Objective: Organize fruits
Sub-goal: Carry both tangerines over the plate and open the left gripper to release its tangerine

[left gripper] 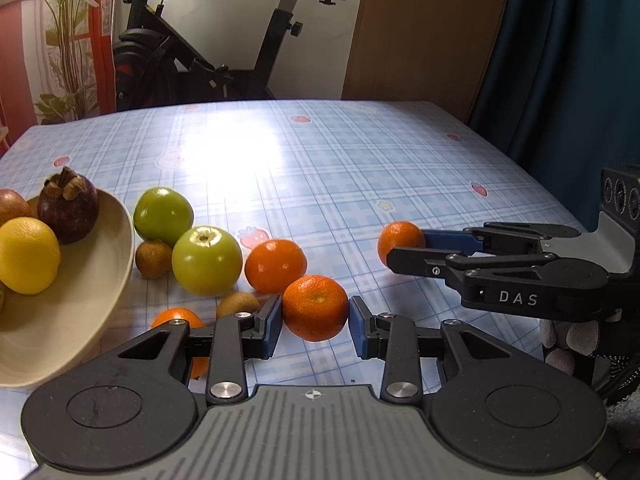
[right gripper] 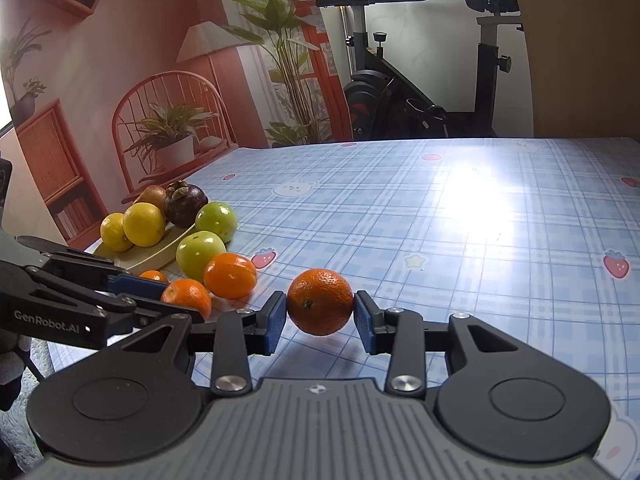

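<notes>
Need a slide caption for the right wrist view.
Right gripper clamps a round orange tangerine above the blue plaid tablecloth.

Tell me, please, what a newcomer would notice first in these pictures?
Each gripper closes on a fruit: the right gripper on an orange, the left gripper on a mandarin. At the left, two green apples lie beside a beige plate of fruit.

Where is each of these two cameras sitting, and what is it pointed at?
Left wrist: sits on the left claw, looking down its fingers at an orange between them, with the bowl at left; the right claw and a gloved hand show.
Right wrist: sits on the right claw, gripping another orange; the left claw enters from the left.
Shared: both oranges, the green apples, the bowl, the checked tablecloth.
</notes>
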A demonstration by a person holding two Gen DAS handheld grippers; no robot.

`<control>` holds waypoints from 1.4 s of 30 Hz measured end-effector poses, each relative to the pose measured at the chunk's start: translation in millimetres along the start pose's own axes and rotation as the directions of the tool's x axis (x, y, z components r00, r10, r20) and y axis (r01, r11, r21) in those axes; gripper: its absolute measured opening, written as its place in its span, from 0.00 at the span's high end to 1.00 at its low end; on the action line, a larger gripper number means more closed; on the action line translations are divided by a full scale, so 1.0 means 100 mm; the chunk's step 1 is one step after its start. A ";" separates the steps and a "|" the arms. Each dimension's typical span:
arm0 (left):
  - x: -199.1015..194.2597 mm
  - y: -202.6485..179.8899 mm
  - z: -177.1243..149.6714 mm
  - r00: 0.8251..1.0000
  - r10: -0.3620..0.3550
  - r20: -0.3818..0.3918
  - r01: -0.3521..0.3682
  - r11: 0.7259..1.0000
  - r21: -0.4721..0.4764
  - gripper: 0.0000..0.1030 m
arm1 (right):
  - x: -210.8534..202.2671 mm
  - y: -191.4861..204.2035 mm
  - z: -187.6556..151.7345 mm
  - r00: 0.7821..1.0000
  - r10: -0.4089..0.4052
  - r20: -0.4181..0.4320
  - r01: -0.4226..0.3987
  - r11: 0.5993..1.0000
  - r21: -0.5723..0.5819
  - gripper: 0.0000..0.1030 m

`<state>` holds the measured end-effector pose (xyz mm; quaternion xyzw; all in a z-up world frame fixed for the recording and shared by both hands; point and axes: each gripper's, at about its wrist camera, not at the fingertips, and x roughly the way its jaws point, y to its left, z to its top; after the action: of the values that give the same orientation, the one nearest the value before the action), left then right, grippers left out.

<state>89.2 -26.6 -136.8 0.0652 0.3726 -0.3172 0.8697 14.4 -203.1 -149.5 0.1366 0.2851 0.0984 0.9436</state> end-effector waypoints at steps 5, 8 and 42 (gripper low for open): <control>-0.27 0.16 0.16 0.996 -0.007 0.085 0.006 1.000 0.003 0.64 | -0.01 0.00 0.01 1.000 0.010 -0.003 -0.010 1.000 -0.013 0.61; -0.41 0.38 0.25 0.994 0.015 0.104 -0.008 0.998 -0.065 0.64 | 0.04 0.02 0.05 1.000 0.008 -0.027 -0.009 1.000 -0.013 0.61; -0.68 1.83 -0.16 0.960 0.271 -0.077 -0.281 0.930 -0.237 0.63 | 1.96 1.68 0.77 0.945 0.094 -0.313 -0.220 0.891 -0.397 0.61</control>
<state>153.8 157.6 -123.9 0.0155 0.4145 -0.1419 0.8988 200.3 -8.7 -135.0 -0.0662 0.3776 0.2538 0.8881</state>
